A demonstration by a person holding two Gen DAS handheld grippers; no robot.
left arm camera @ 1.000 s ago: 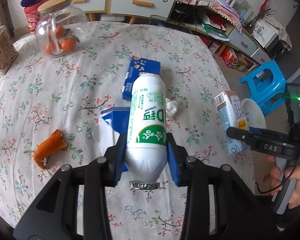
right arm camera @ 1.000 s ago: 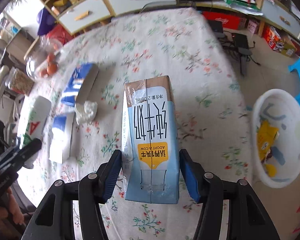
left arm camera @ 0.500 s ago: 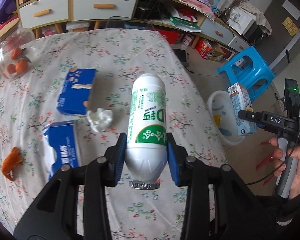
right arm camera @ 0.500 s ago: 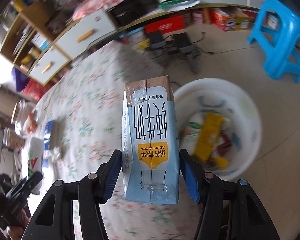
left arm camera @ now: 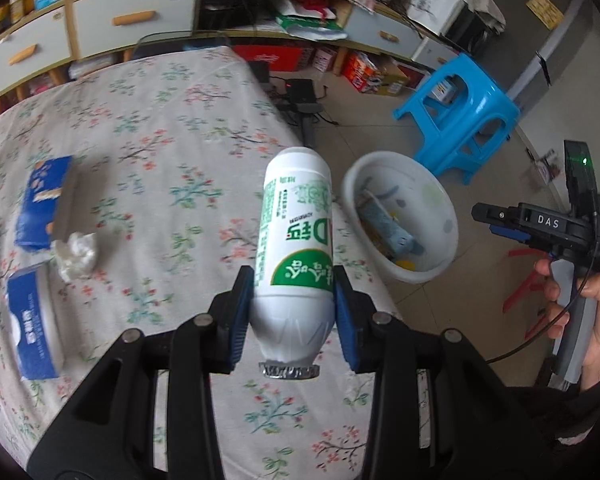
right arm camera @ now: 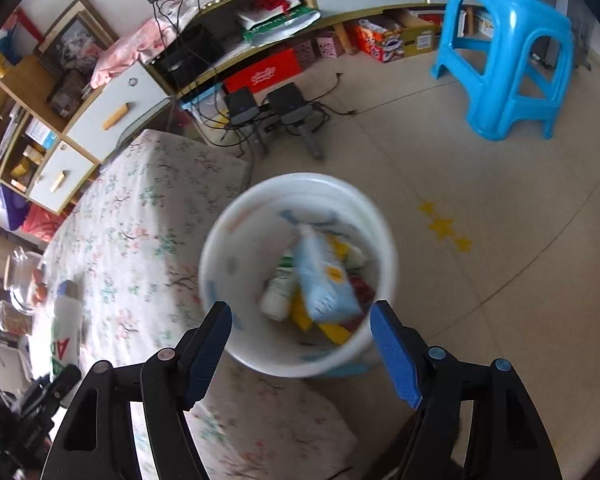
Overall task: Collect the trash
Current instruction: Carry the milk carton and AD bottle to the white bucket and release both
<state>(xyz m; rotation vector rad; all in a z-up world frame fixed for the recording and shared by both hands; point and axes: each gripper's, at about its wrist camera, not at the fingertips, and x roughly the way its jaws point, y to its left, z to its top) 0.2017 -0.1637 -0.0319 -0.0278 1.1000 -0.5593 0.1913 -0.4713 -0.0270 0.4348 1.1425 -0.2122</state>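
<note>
Blue pads of the left gripper [left arm camera: 294, 312] clamp the lower body of a white bottle [left arm camera: 295, 248] with green print, its foil-sealed mouth pointing back toward the camera and its base aimed out over the floral tablecloth [left arm camera: 172, 152]. Only the left wrist view shows the litter on the cloth: two blue cartons, the near one [left arm camera: 32, 320] at the left edge and the far one [left arm camera: 42, 202] beyond it, with one crumpled white tissue [left arm camera: 76, 254] between them. That view also catches the right gripper [left arm camera: 500, 222] from the side, held in a bare hand [left arm camera: 596, 320] off the table's right edge. The right wrist view alone looks straight down between the right gripper's [right arm camera: 300, 340] spread, empty fingers into the white bin [right arm camera: 220, 248], which stands on the floor just beside the table edge. Inside it one pale blue milk carton [right arm camera: 324, 276] lies on top of a small white bottle [right arm camera: 278, 292] and yellow and red wrappers, too blurred to count. Farther out, one blue plastic stool [right arm camera: 504, 44] stands on the tiled floor, seen in both views, with cabinets along the wall behind it.
</note>
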